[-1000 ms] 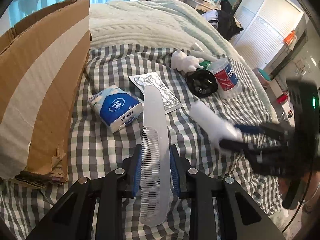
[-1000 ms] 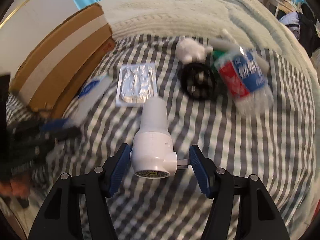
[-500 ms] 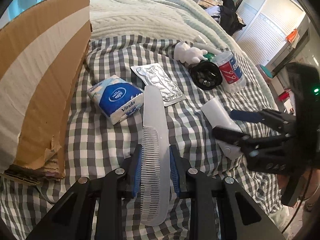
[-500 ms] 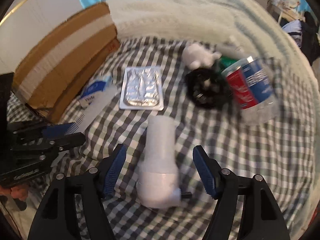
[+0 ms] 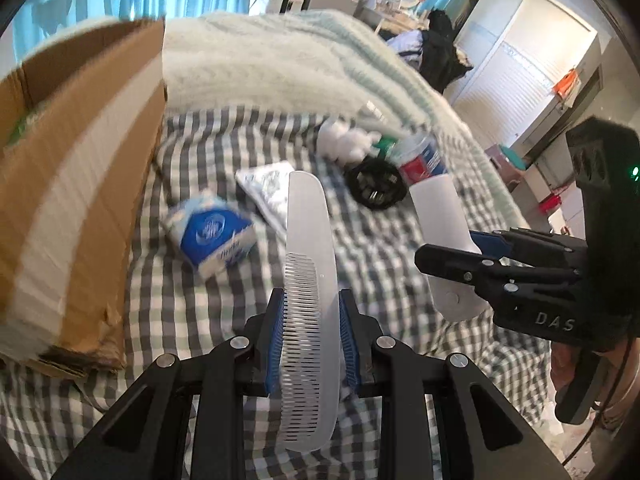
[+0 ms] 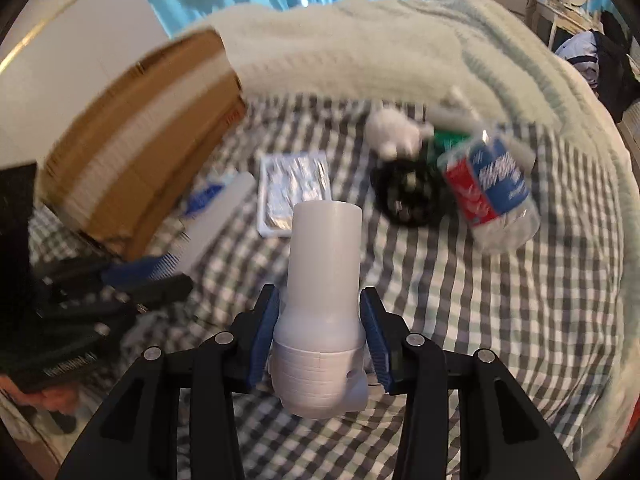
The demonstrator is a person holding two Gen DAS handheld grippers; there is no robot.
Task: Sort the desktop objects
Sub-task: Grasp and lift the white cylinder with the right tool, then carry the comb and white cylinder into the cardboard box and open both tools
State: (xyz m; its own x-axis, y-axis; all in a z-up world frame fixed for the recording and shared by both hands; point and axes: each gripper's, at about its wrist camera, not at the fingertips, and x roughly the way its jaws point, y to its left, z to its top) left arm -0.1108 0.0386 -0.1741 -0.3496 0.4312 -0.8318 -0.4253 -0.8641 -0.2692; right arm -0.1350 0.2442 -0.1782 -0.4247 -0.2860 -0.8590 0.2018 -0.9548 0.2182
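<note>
Cardboard box at left edge of checked cloth; inside mostly hidden, only green scrap visible in left view. Plastic bottle lies on side, clearer in right view. White device clamped in right gripper, lifted off cloth. Comb pinched in left gripper. Tissue pack, foil blister pack rest on cloth.

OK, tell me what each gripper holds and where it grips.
The left gripper clamps the white comb across its toothed half. The right gripper pinches the white cylindrical device where its tube meets the wider ribbed base.
</note>
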